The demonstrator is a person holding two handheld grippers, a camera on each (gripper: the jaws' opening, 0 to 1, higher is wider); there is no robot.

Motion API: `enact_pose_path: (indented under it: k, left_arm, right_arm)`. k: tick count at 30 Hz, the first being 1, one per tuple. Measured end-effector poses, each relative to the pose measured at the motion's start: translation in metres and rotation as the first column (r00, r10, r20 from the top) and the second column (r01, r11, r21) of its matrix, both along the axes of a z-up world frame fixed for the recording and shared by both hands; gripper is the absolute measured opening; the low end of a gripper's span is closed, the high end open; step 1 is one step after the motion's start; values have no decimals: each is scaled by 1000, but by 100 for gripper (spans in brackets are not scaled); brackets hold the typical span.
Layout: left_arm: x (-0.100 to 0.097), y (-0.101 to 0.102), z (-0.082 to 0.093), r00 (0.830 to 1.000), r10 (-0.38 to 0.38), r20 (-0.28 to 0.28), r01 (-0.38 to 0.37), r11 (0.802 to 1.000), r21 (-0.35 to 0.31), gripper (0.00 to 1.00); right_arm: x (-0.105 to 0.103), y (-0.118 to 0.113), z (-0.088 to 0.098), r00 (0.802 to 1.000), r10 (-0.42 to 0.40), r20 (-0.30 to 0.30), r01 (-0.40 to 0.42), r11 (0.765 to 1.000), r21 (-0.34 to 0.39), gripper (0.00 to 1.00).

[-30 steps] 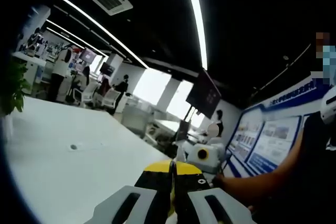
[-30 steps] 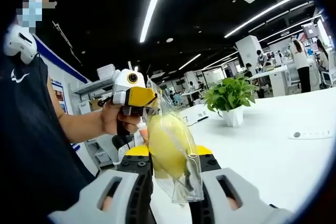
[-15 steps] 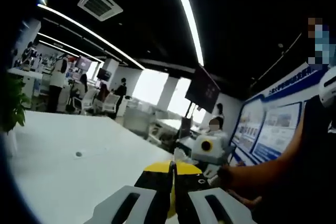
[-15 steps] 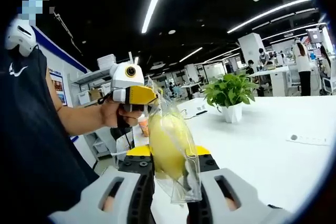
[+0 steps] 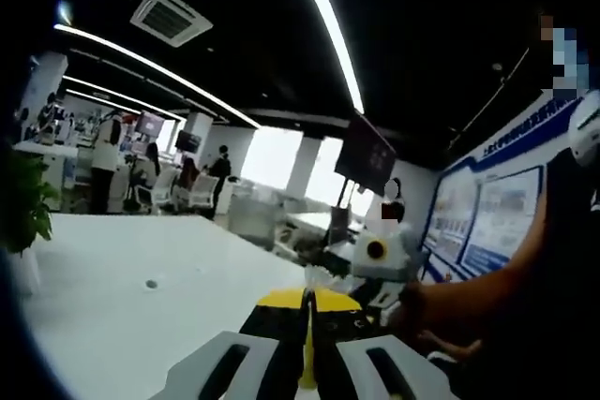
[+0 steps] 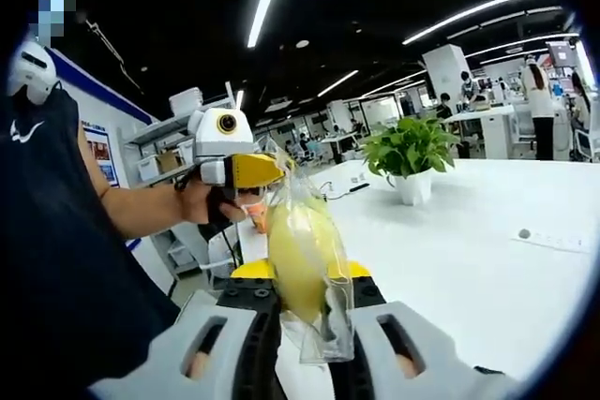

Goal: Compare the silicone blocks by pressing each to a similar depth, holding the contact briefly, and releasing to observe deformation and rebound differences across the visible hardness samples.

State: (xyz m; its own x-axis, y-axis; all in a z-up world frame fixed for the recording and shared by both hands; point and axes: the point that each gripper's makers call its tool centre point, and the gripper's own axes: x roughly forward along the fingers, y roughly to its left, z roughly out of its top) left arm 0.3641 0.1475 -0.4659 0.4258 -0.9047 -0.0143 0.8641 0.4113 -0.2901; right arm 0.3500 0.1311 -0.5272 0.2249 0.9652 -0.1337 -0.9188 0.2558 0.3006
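Note:
A yellow silicone block (image 6: 300, 255) sits inside a clear plastic bag (image 6: 323, 339). My right gripper (image 6: 302, 280) is shut on the bagged block, which stands up between its jaws. My left gripper (image 6: 269, 172), held by a hand, comes in from the left and pinches the bag's top edge. In the left gripper view, my left gripper (image 5: 307, 304) is shut, with a thin yellowish sliver of the bag between its jaws. The right gripper (image 5: 375, 258) shows just beyond, at the right.
A wide white table (image 6: 469, 269) spreads under both grippers, with a potted plant (image 6: 410, 152) on it and a small round fitting (image 5: 151, 284) in its top. The person's dark-clothed torso (image 6: 66, 259) stands close. People and desks are far behind.
Both grippers keep their hold on the bag. Both views have drifted slightly with the hands; the right gripper sits a little higher and further right in the left gripper view.

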Motion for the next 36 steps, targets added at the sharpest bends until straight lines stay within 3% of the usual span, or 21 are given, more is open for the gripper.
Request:
enact_pose_path:
  k: [10,18,25,36]
  left_arm:
    - [0,4,-5,1000,-10,-30,10,1000,19,0]
    - [-1,7,-10,1000,-3,-18,4,1000,27,0]
    - [-7,3,-19,999,-22,36,19,996,92,2]
    - [-8,0,-25,1000,-17,20,15,993,116,0]
  right_arm:
    - [-2,2,-4,1000,11,-4,-11,1000,-26,8]
    - [-2,4,-8,1000,11,-8,-11,999,-39,7]
    - [-3,1,-14,1000,13,-11,-14,998,-62,6]
    - [-5,-3,-18,1000,14,-12,-15,997,-74,6]
